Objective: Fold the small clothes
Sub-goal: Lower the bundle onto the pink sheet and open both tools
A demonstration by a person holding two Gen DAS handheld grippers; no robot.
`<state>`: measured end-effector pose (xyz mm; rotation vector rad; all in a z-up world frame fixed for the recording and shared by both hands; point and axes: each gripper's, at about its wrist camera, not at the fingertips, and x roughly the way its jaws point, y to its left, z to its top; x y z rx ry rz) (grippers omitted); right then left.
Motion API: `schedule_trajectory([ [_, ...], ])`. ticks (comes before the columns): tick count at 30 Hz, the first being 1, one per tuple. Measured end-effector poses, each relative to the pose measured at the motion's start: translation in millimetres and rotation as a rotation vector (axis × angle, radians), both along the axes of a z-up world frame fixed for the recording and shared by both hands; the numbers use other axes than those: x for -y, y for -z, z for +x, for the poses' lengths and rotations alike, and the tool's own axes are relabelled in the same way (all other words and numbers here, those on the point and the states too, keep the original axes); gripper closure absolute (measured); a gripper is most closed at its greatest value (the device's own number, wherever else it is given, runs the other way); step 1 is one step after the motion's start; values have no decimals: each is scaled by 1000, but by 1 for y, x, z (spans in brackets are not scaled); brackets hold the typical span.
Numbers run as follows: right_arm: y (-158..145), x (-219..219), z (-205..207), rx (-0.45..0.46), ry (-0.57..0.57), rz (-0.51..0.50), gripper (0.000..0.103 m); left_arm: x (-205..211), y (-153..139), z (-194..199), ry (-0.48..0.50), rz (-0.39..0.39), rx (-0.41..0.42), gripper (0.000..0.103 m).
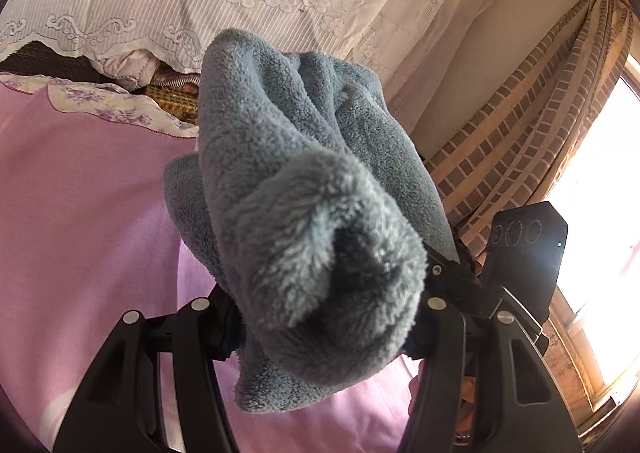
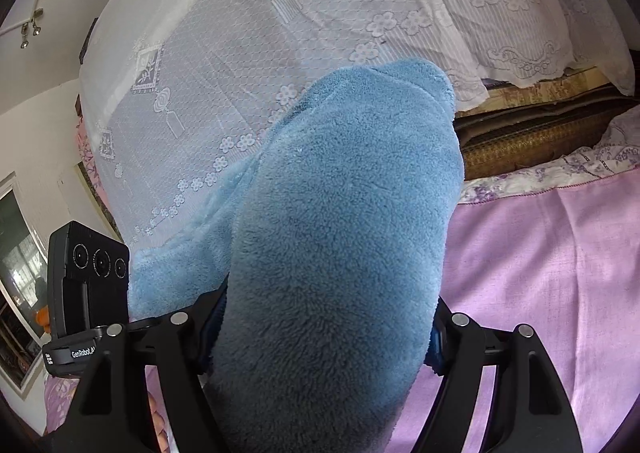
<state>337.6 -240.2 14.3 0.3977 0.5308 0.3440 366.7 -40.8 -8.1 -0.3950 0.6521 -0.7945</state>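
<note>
Item: blue fleece cloth (image 1: 304, 189), frame centre, held aloft over the pink bedspread (image 1: 80, 213). Left gripper (image 1: 320, 317) and right gripper (image 2: 324, 329) each pinch bunched fleece. Risk: plush slips out, fold collapses.

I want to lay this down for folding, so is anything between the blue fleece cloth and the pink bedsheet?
Nothing visible. The blue fleece cloth hangs in both grippers over the pink bedsheet, bare where it shows; the patch directly beneath the cloth is hidden.
</note>
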Motion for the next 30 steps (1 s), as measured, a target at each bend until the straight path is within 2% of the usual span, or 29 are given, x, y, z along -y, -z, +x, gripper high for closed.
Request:
schedule_trajectory([
  [4, 33, 7, 25, -82, 12, 5, 27, 9, 37, 25, -11, -4, -59, 46],
  [7, 59, 2, 41, -188, 7, -40, 24, 5, 71, 42, -16, -20, -191, 44],
  [9, 67, 5, 45, -219, 5, -9, 21, 2, 80, 50, -11, -52, -253, 42],
  [10, 68, 7, 44, -216, 5, 2, 20, 1, 78, 49, -12, -54, -245, 40],
  [13, 70, 7, 42, -220, 19, 0, 19, 6, 75, 42, -37, 4, -220, 35],
  [18, 56, 11, 17, -146, 68, 11, 18, -5, 64, 20, -131, 43, -175, 26],
  [21, 35, 10, -9, -20, 139, -71, 17, -17, 46, -1, -240, 81, -99, 19],
  [22, 29, 7, -17, 15, 166, -109, 17, -21, 39, -8, -270, 87, -66, 13],
  [24, 20, 1, -25, 43, 226, -194, 17, -24, 29, -15, -333, 129, -26, 8],
  [26, 22, -2, -22, 20, 272, -264, 17, -22, 28, -12, -378, 185, -29, 8],
  [28, 34, -1, -14, -37, 272, -297, 17, -22, 38, -2, -393, 229, -80, 8],
  [30, 51, 1, -1, -131, 251, -310, 8, -23, 52, 9, -389, 246, -141, 6],
])
